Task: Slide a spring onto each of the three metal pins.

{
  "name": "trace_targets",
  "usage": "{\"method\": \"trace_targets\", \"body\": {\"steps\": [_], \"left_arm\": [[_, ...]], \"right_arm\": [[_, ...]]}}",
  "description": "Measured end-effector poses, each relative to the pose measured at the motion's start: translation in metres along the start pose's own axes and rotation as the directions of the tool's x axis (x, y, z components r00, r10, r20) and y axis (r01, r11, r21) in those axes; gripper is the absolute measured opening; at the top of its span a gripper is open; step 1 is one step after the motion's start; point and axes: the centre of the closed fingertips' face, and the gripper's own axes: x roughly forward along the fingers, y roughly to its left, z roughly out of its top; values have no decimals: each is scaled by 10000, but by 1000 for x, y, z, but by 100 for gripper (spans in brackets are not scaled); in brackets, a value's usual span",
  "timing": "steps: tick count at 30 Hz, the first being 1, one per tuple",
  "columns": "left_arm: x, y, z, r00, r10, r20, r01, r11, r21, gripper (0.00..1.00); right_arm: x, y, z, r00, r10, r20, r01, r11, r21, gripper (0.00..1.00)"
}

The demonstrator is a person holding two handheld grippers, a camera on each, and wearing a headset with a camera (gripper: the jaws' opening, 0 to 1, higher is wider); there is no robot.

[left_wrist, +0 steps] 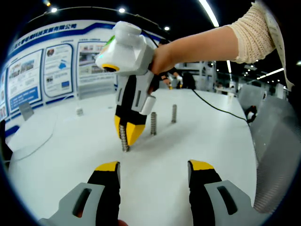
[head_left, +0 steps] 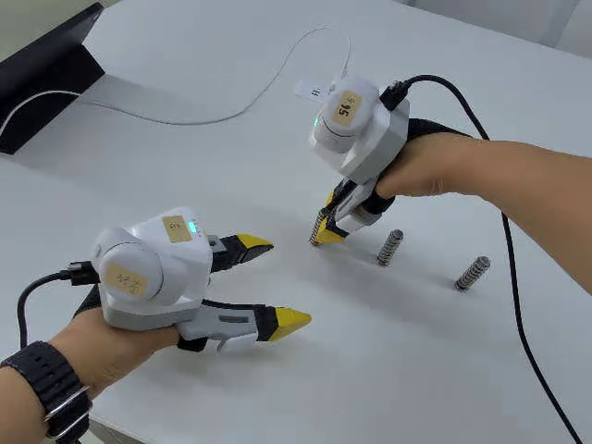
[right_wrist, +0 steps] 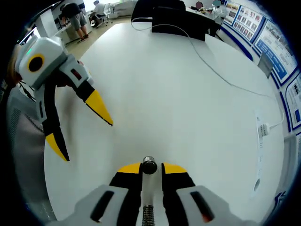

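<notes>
White matte tabletop (head_left: 277, 111), smooth and broad. Near left, white-and-grey plastic left gripper (head_left: 277, 282) held level in a fist, yellow-tipped tongs spread wide. Farther right, matching right gripper (head_left: 324, 236) tilted steeply down, tongs pinching an upright coiled steel spring (left_wrist: 124, 140), round metal pin end (right_wrist: 149, 165) between the tips. Right of that, second coiled spring (head_left: 389, 247), then third coiled spring (head_left: 472, 273), both upright.

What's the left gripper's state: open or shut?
Open. The left gripper has its fingers spread wide apart, bare table between them.
</notes>
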Motion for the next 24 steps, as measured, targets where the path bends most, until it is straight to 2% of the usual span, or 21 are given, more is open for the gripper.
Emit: {"method": "trace_targets", "body": {"steps": [17, 24], "left_arm": [[2, 1, 4, 10000, 9, -43, -9, 10000, 69, 60], [2, 1, 5, 10000, -7, -98, 8, 9999, 104, 61]], "right_arm": [[-10, -1, -10, 9990, -135, 432, 119, 9992, 375, 29], [-13, -1, -15, 9976, -208, 655, 173, 9984, 535, 37]]}}
